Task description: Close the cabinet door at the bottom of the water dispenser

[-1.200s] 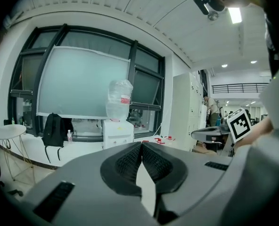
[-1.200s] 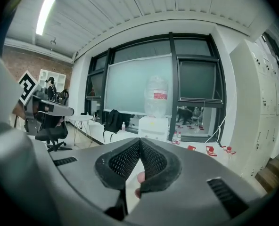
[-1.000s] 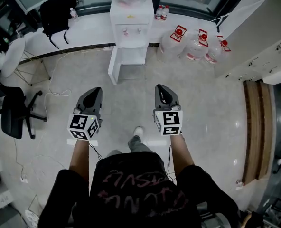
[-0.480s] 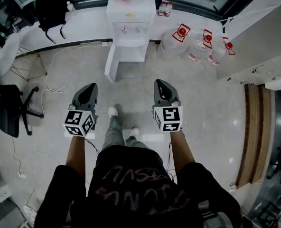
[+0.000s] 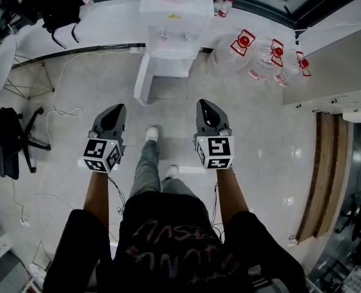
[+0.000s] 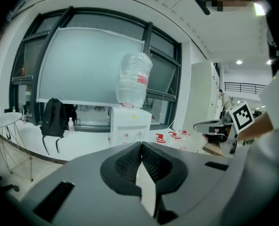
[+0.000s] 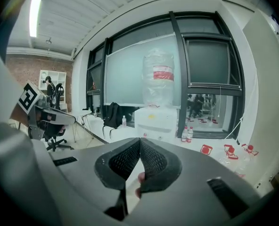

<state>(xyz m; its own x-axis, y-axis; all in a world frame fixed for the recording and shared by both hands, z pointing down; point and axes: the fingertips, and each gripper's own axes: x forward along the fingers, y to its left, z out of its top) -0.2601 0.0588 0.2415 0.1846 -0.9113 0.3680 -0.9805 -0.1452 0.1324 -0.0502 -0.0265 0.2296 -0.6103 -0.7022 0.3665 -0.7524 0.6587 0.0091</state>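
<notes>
The white water dispenser (image 5: 174, 17) stands against the far ledge with a clear bottle on top. Its bottom cabinet door (image 5: 141, 81) is swung open toward me on the left of the opening (image 5: 170, 85). My left gripper (image 5: 115, 107) and right gripper (image 5: 203, 104) are held side by side over the floor, short of the dispenser, both shut and empty. From the left gripper view, the dispenser (image 6: 129, 126) rises beyond the closed left gripper (image 6: 141, 144). In the right gripper view the dispenser (image 7: 156, 120) sits past the closed right gripper (image 7: 140, 139).
Large water jugs (image 5: 257, 57) lie on the floor right of the dispenser. A black backpack (image 5: 61, 5) rests on the ledge at left. An office chair (image 5: 10, 142), a round white table (image 5: 0, 66) and loose cables (image 5: 58, 112) occupy the left floor. My shoe (image 5: 151, 133) is between the grippers.
I have stepped forward: both grippers and my body are nearer the dispenser, and one foot has come forward between the grippers. Both grippers stay shut.
</notes>
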